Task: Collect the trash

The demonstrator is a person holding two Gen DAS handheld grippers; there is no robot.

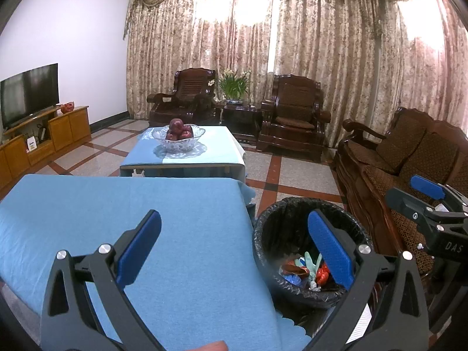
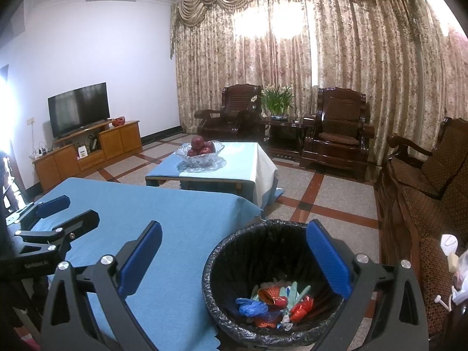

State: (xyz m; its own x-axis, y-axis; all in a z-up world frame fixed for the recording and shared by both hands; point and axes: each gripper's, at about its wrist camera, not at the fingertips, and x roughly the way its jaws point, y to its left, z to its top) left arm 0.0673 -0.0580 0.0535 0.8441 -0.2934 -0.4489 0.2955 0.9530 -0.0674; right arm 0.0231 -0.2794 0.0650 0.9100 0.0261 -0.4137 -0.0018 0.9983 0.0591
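Tools [image 2: 234, 260] spread above bin [image 2: 234, 251]

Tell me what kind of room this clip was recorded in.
Most likely a home living room: a television on a wooden cabinet, carved wooden armchairs before floor-length curtains, and a low table with a glass fruit bowl.

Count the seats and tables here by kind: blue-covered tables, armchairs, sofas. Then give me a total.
Blue-covered tables: 2
Armchairs: 2
Sofa: 1
Total: 5
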